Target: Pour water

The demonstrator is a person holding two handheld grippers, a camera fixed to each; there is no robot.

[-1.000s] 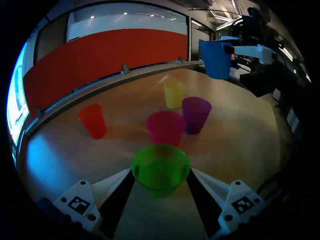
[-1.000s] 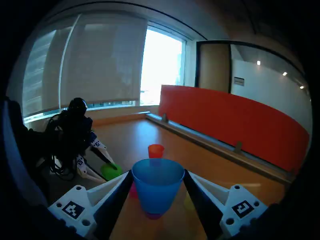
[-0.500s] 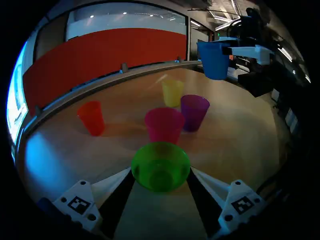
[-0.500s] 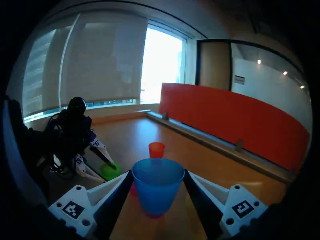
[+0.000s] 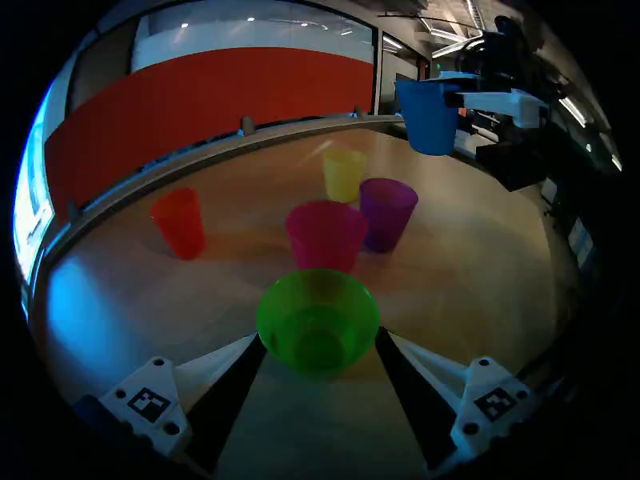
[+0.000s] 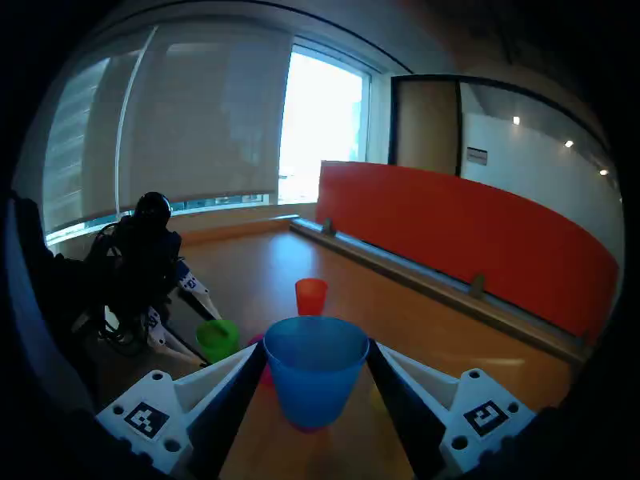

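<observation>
In the left gripper view my left gripper (image 5: pixel 318 344) is shut on a green cup (image 5: pixel 318 330), held upright just above the wooden table (image 5: pixel 480 264). Behind it stand a pink cup (image 5: pixel 324 236), a purple cup (image 5: pixel 386 213), a yellow cup (image 5: pixel 344 174) and an orange cup (image 5: pixel 178 222). At the upper right my right gripper (image 5: pixel 472 96) holds a blue cup (image 5: pixel 428 116) high over the table. In the right gripper view my right gripper (image 6: pixel 314 384) is shut on the blue cup (image 6: pixel 314 380), with the orange cup (image 6: pixel 310 295) beyond and the green cup (image 6: pixel 217 338) in the left gripper (image 6: pixel 188 308).
A long red partition (image 5: pixel 200 104) runs along the table's far edge, also red partition (image 6: pixel 480 240) in the right gripper view. Bright windows with blinds (image 6: pixel 200 128) stand behind the person's dark hand (image 6: pixel 140 256). Bare wood lies right of the cups.
The green cup has risen slightly in my left gripper and the table cups have drifted a little up-left. The blue cup stays held high, nearly still.
</observation>
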